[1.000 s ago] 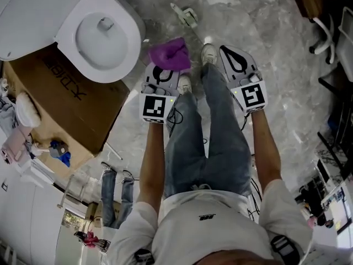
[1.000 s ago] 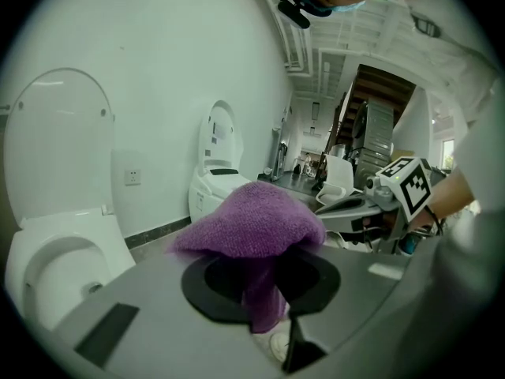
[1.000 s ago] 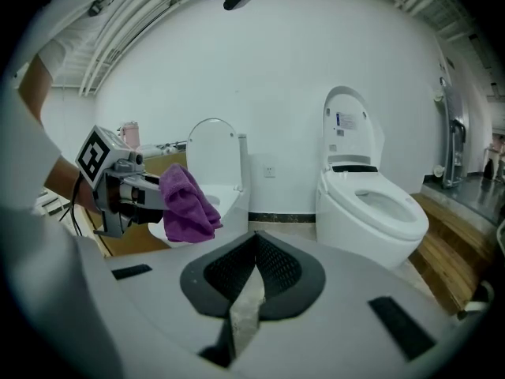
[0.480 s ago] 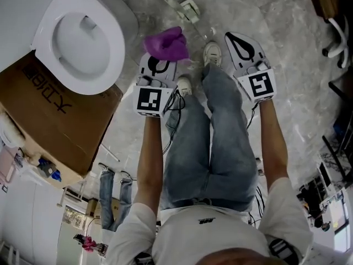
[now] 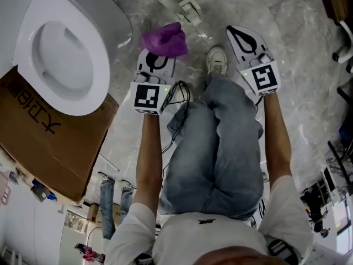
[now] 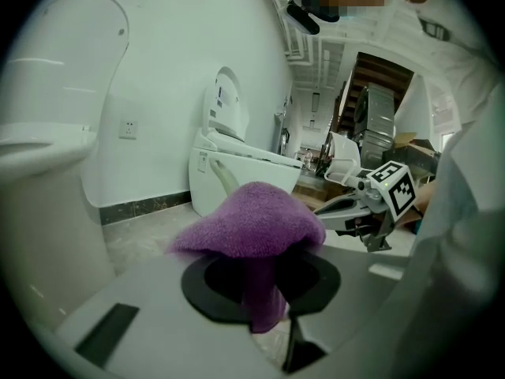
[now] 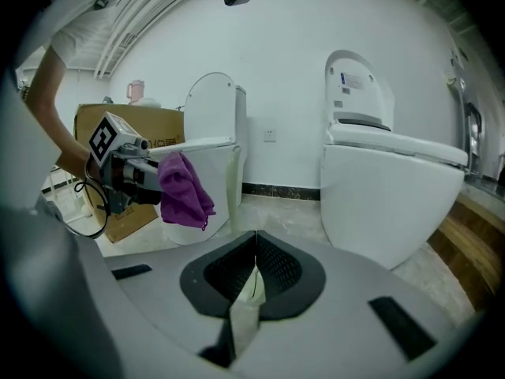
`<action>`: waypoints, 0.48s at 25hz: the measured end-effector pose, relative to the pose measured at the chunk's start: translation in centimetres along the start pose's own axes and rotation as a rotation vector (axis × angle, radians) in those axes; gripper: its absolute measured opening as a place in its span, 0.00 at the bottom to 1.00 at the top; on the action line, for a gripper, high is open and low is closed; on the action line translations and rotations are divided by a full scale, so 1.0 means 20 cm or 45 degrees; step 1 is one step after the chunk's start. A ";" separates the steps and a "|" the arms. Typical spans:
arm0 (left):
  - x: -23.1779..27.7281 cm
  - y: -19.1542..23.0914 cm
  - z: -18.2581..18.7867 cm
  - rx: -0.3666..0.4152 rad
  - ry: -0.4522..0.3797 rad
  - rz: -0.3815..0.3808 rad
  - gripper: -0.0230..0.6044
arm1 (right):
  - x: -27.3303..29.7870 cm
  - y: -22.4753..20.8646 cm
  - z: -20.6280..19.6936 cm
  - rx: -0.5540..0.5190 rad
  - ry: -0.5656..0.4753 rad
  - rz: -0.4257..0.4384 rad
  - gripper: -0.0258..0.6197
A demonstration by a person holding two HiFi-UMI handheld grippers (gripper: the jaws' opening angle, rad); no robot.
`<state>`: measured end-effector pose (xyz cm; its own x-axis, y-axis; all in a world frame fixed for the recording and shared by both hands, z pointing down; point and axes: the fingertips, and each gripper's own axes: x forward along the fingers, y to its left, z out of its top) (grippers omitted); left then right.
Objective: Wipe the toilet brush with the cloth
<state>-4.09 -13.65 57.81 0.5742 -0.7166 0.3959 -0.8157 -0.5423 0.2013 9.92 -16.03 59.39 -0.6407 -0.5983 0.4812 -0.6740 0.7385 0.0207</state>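
Steep look down over a standing person's jeans to a grey marble floor [image 5: 287,21]. In the left hand, the left tongs [image 5: 161,53], shut on a purple cloth [image 5: 164,40]; only a narrow tail pinched, the rest mushroomed over the tips. In the right hand, the right tongs [image 5: 233,32], closed with nothing between them, just right of a white shoe [image 5: 217,61]. Farther out on the floor, beyond the cloth and between the two tongs, the toilet brush [image 5: 189,8]: pale, thin-handled, touched by neither. Hard to tell from above whether standing in a holder or lying flat. To the left, an open white toilet [image 5: 101,54], with a cardboard box [image 5: 49,142] near it.

Likely trouble from here:
- Cloth slipping free during a firm wipe, given so small a pinch.
- Cloth bulk blocking the left tongs' own view, with the wipe then landing beside the handle rather than round it.
- Right tongs not yet opened: risk of toppling or skidding the light brush with a closed nudge.
- Thin, smooth handle apt to twist in a two-pad grip.
- Loose black cable [image 5: 179,93] by the left tongs, liable to snag.
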 end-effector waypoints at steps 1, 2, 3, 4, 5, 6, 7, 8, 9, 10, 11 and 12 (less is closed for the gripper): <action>0.02 0.01 -0.03 0.003 -0.001 -0.002 0.15 | 0.03 0.00 -0.04 -0.005 -0.004 0.004 0.04; 0.04 0.02 -0.07 0.006 -0.004 -0.004 0.15 | 0.06 0.00 -0.07 -0.011 -0.005 0.010 0.04; 0.07 0.03 -0.10 0.007 -0.007 -0.007 0.15 | 0.09 0.00 -0.10 -0.018 -0.003 0.018 0.04; 0.09 0.04 -0.12 0.009 -0.011 -0.010 0.15 | 0.12 0.01 -0.13 -0.027 -0.001 0.026 0.04; 0.11 0.05 -0.15 0.011 -0.016 -0.014 0.15 | 0.15 0.01 -0.16 -0.037 -0.002 0.033 0.04; 0.13 0.06 -0.17 0.016 -0.019 -0.019 0.15 | 0.19 0.01 -0.18 -0.048 -0.004 0.040 0.04; 0.16 0.07 -0.20 0.022 -0.020 -0.025 0.15 | 0.22 0.02 -0.21 -0.062 -0.004 0.049 0.04; 0.18 0.08 -0.23 0.030 -0.018 -0.032 0.15 | 0.24 0.03 -0.23 -0.074 -0.004 0.058 0.04; 0.20 0.08 -0.26 0.039 -0.014 -0.038 0.15 | 0.27 0.03 -0.26 -0.082 -0.006 0.066 0.04; 0.22 0.09 -0.29 0.049 -0.011 -0.043 0.15 | 0.30 0.04 -0.28 -0.089 -0.010 0.073 0.04; 0.24 0.10 -0.31 0.059 -0.008 -0.048 0.15 | 0.34 0.04 -0.31 -0.095 -0.016 0.080 0.05; 0.26 0.10 -0.33 0.068 -0.009 -0.053 0.15 | 0.37 0.05 -0.33 -0.102 -0.022 0.086 0.05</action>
<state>-3.22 -15.62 66.27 0.6082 -0.6959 0.3819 -0.7863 -0.5942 0.1696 7.00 -17.63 68.75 -0.6905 -0.5510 0.4687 -0.5977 0.7995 0.0594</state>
